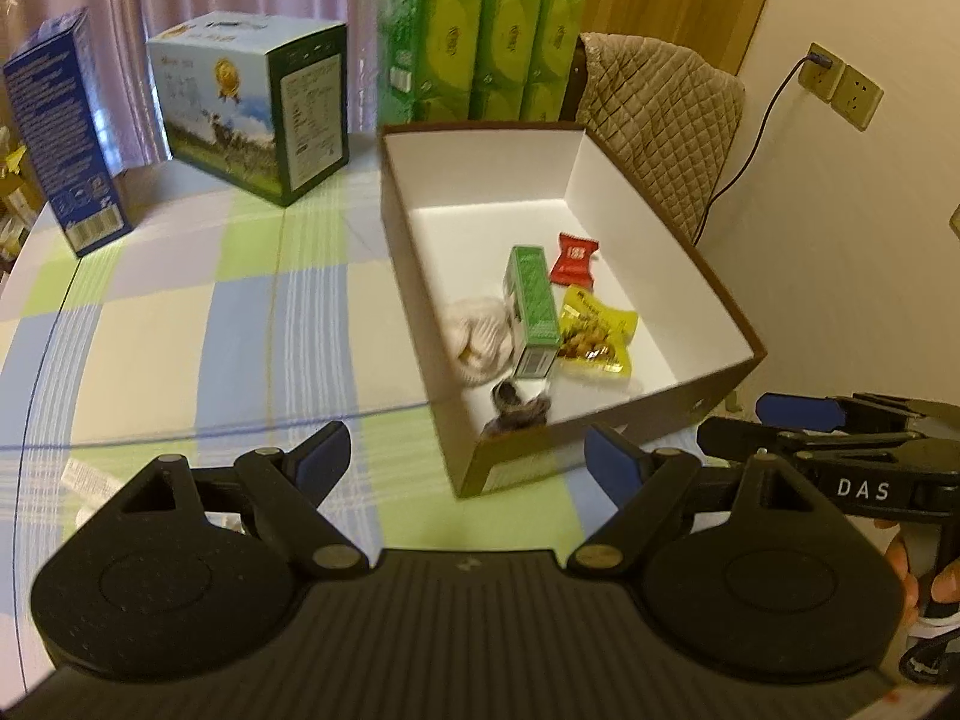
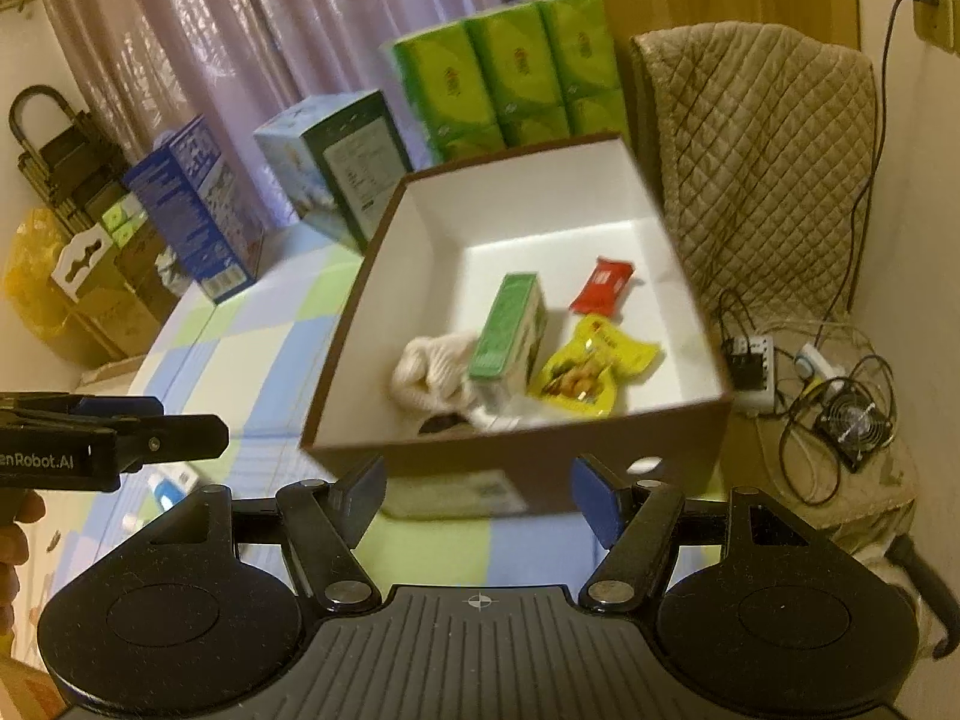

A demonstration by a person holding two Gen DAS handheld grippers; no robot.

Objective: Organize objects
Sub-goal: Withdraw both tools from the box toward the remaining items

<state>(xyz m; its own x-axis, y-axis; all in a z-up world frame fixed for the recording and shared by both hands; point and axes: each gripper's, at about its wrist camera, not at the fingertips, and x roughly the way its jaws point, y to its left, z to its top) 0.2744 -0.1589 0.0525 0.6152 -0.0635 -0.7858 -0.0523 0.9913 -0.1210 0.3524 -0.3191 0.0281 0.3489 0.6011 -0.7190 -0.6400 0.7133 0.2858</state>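
Checked counter cloth (image 1: 180, 324) in pale blue, green and cream, with lilac curtains (image 2: 240, 30) behind and a quilted chair cover (image 1: 660, 120) to the right. Near the counter edge, a brown box (image 1: 414, 276) with white inside, already holding a green carton (image 1: 531, 306), a red packet (image 1: 575, 261), a yellow snack bag (image 1: 591, 333), a white knitted item (image 1: 480, 336) and something dark and small (image 1: 519, 405) at the near wall, too blurred to name. Further back, standing apart from the box: a blue carton (image 1: 60, 138), a picture-printed carton (image 1: 252, 102) and a pack of green tissue packs (image 1: 480, 48). Left gripper (image 1: 468, 456) released, jaws wide, nothing between them, hovering before the near corner of the box. Right gripper (image 2: 477, 495) also released and empty, facing the near wall of the box. Probably near the end of sorting, or looking for a further thing; a small white and blue item (image 2: 171, 489) on the cloth beside the left gripper, perhaps still to collect. For a good next pick: approach low and square, close only when both pads frame the item, then lift clear over the box wall before letting go, to avoid pushing the light box. Readable writing: "DAS" on the right gripper body, "enRobot.AI" on the left one; carton labels too blurred to read.
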